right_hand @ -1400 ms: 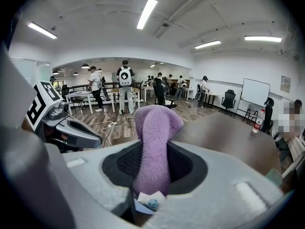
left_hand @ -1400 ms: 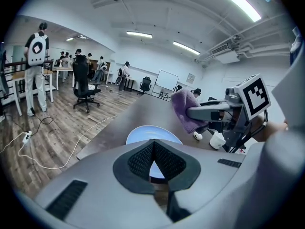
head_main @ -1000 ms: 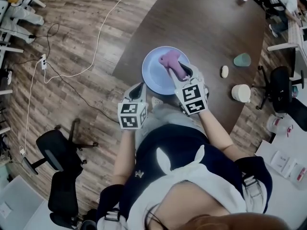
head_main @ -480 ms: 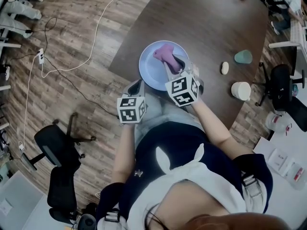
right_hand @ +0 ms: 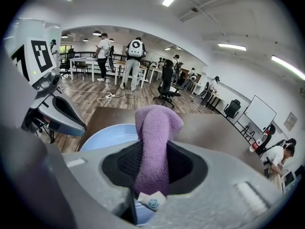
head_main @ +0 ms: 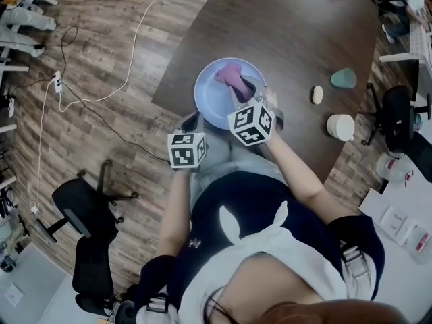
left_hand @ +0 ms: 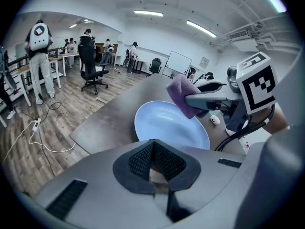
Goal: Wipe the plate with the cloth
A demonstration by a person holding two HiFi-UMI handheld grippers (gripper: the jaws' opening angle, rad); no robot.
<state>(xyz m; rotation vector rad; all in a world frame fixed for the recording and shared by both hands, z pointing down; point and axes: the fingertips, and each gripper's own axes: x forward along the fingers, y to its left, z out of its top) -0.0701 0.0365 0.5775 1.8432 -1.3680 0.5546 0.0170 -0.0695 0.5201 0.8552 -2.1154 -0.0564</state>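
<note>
The wiping looked under way but unfinished: the pale blue plate (head_main: 210, 94) sat at the near edge of the dark table (head_main: 297, 39), and the purple cloth (right_hand: 156, 128) hung over its far right part, seemingly just above the surface. No dirt showed, so how much had been wiped was unclear. The right gripper (head_main: 244, 92) had its fingers clamped narrow on the cloth. The left gripper (left_hand: 152, 146), just near and left of the plate, had its fingers pressed together, holding nothing.
</note>
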